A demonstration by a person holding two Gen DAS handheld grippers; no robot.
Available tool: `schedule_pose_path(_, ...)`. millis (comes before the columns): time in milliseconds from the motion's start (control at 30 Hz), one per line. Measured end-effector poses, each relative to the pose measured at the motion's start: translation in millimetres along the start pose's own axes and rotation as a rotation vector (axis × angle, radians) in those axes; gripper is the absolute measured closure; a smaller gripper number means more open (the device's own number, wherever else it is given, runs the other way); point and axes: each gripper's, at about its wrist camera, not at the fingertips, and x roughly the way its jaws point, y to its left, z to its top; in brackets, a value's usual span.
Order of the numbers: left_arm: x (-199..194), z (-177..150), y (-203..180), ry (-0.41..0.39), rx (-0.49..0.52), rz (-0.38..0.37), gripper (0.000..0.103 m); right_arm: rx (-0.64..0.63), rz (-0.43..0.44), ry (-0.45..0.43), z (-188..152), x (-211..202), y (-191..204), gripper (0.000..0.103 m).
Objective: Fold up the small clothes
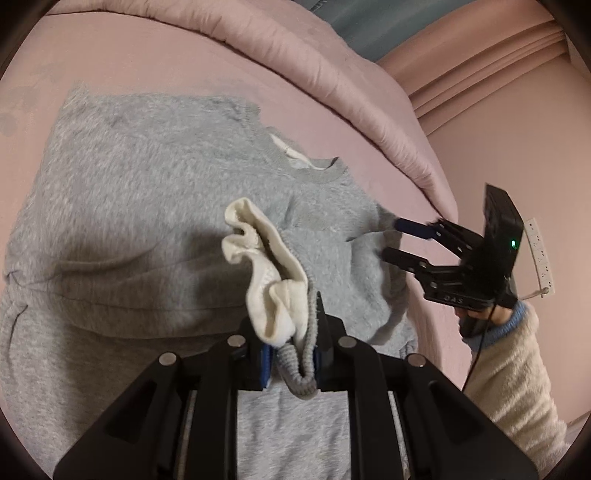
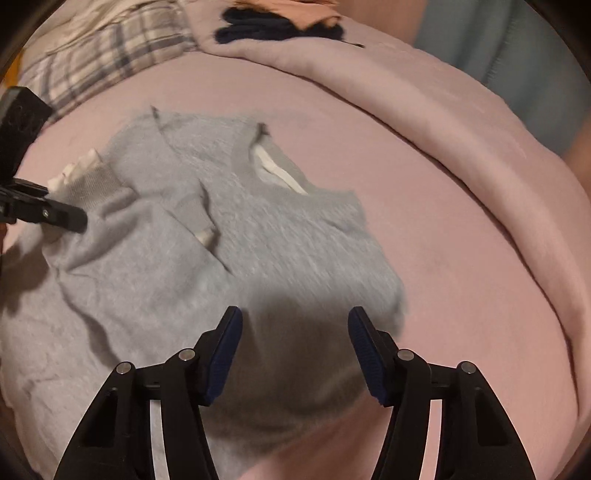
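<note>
The left gripper [image 1: 290, 363] pinched the sweater's [image 1: 140, 206] cuff [image 1: 295, 373] (white lining showing) — the right gripper [image 2: 295, 354] hung released over its right side on the sheet [image 2: 461, 258].

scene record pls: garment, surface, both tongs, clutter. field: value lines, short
garment: grey sweatshirt, lying mostly flat, neckline with white lining facing up
surface: pink bedsheet, with a rolled pink duvet along its far edge
left tongs: shut on the sleeve cuff, whose cream lining is turned out
right tongs: open, nothing between the pads, over the sweatshirt's right side
clutter: plaid fabric and a dark item beyond the duvet
</note>
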Motion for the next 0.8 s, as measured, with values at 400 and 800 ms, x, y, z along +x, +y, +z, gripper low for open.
schedule_pose_path(400,9,7,7,0.034,-0.014,-0.014,0.088,-0.119,0.134,0.306,8,50,-15,0.062)
schedule_pose_path(800,12,12,0,0.037,0.01,-0.03,0.088,-0.185,0.054,0.302,15,57,13,0.09)
